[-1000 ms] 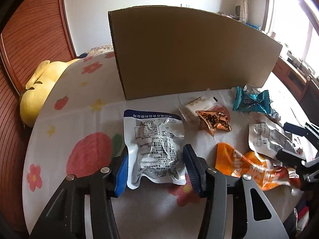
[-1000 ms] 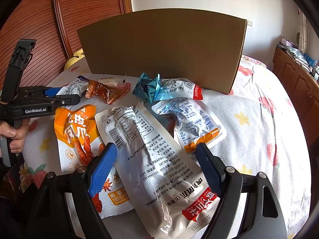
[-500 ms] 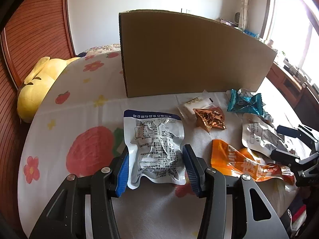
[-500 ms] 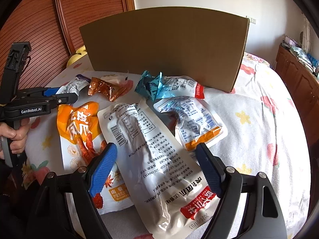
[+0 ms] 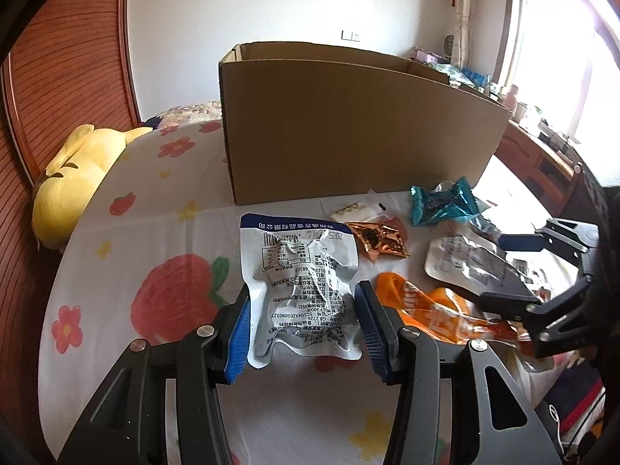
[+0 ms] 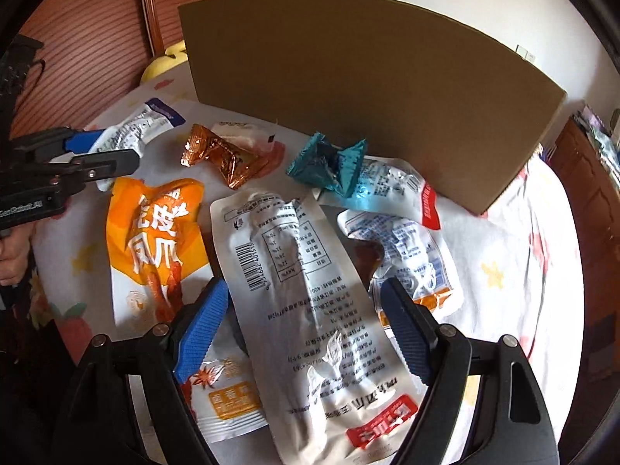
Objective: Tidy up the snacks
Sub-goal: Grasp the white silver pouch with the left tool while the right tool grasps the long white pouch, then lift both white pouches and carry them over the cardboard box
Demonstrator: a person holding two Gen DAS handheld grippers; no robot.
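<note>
The left hand-held gripper (image 5: 302,325) has its blue-padded fingers spread on either side of a silver vacuum-sealed snack pouch with a dark blue top band (image 5: 300,286); the pouch lies flat on the floral bedsheet (image 5: 116,255), and whether the pads touch its edges cannot be told. The right hand-held gripper (image 6: 302,329) is also spread, straddling a long white snack pouch with a barcode and a red label (image 6: 306,302) that rests partly over an orange chicken-feet packet (image 6: 151,232). Farther back lie a copper foil-wrapped snack (image 6: 223,157), a teal foil-wrapped snack (image 6: 329,164) and two more clear-and-white pouches, one with a red end (image 6: 391,190), one with an orange strip (image 6: 410,255). An open cardboard box (image 5: 360,131) stands upright on the bed at the far side, just behind the snacks. A yellow plush toy (image 5: 73,178) lies at the far left, against the wooden wall panelling (image 5: 66,77).
</note>
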